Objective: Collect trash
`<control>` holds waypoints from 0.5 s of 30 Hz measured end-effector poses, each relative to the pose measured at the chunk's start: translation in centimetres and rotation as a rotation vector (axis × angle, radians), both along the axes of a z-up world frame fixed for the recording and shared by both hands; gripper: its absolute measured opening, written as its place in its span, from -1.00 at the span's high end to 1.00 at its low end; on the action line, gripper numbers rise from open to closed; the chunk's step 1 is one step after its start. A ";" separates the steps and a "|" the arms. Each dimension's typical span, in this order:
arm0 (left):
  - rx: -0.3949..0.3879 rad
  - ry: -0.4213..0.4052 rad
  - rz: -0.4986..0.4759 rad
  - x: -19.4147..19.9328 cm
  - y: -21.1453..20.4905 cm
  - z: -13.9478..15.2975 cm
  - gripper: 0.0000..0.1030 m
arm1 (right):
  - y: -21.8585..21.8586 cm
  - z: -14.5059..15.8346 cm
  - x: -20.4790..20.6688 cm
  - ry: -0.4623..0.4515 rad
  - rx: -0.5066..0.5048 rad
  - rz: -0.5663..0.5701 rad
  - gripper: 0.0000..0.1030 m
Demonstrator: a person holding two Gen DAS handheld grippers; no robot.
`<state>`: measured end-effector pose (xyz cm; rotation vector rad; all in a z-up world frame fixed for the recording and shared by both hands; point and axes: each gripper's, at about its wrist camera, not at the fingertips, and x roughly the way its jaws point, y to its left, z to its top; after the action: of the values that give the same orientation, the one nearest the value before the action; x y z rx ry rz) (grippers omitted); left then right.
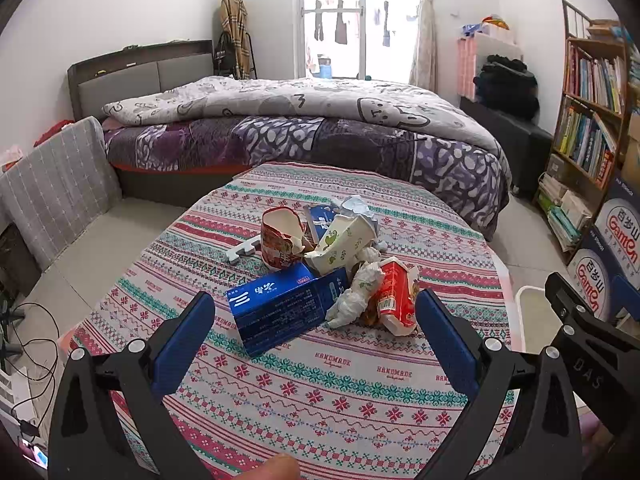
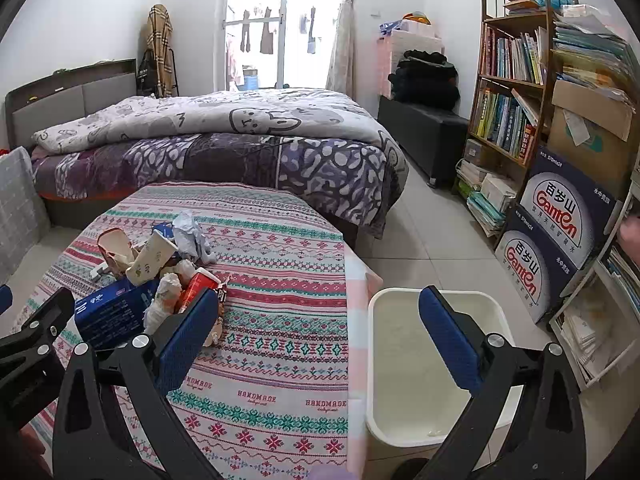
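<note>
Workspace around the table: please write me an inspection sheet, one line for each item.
Surface: round table under a patterned cloth.
Job's things: trash pile mid-table: blue carton, red carton, torn red cup, green-print paper cup, crumpled tissues. White bin stands on the floor beside the table and looks empty.
Clutter: nothing seen besides the trash.
Grippers: left hand-held gripper open, facing the pile; right hand-held gripper open, holding nothing.
Cables: black cables on the floor, left of the table.
Surroundings: bed, bookshelf, water boxes.
</note>
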<state>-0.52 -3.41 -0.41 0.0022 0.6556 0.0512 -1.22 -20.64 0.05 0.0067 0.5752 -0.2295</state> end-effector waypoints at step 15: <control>-0.001 0.007 0.010 0.1 0.2 -0.4 -0.89 | 0.6 -0.3 -0.1 0.011 -0.011 0.016 -0.87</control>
<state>-0.47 -3.23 -0.81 -0.0021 0.6629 0.0607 -1.27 -20.05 -0.22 -0.0100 0.5849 -0.2176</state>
